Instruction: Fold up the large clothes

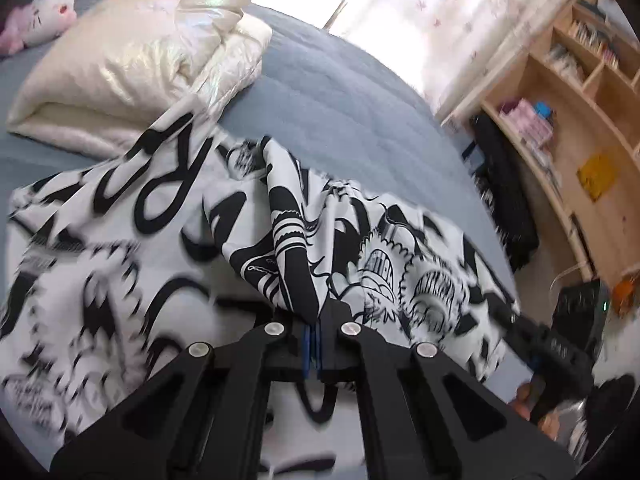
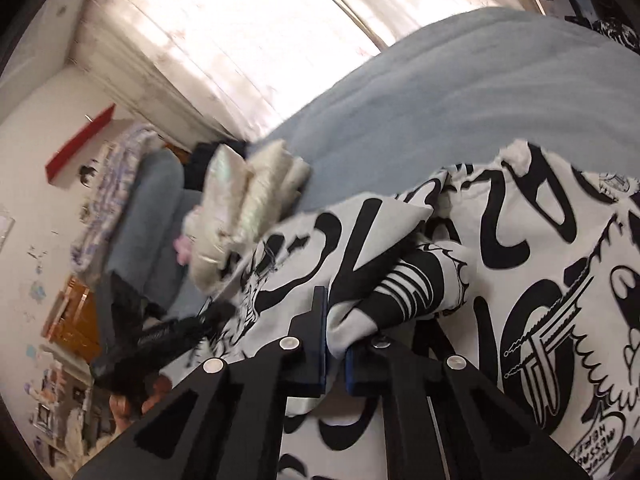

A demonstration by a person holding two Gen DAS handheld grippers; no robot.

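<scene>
The black-and-white printed garment [image 1: 132, 240] lay spread and rumpled across the near part of the blue-grey bed [image 1: 328, 92], one long fold of it rising toward the left gripper [image 1: 312, 328]. That gripper's jaws stood together, clamped on the tip of this fold, with the cloth drawn taut between the blue pads. The right gripper [image 2: 334, 344] was likewise closed on a bunched edge of the same garment [image 2: 520, 280], a thick wad of fabric squeezed between its pads.

By its drape and creases the garment looked soft, light and limp (probably a thin woven or jersey cloth), so it would likely sag and slide rather than hold any shape, and each pinch would carry only the layer or two actually caught. Corners, hems or a sleeve end seemed the sensible places to take hold; a mid-panel pinch would probably drag folds along with it. The smooth print suggested some slipperiness, so a shallow bite might pull free.

A folded cream puffer jacket [image 1: 132, 64] sat on the bed just beyond the garment, its near edge touching or overlapped by the printed cloth, and could be dragged if the garment were swept that way. A pink-and-white plush toy [image 1: 40, 12] lay farther off near the bed's head. A wooden shelf unit [image 1: 580, 128] stood well apart beside the bed, and the rest of the bed offered open room for laying the cloth flat.
</scene>
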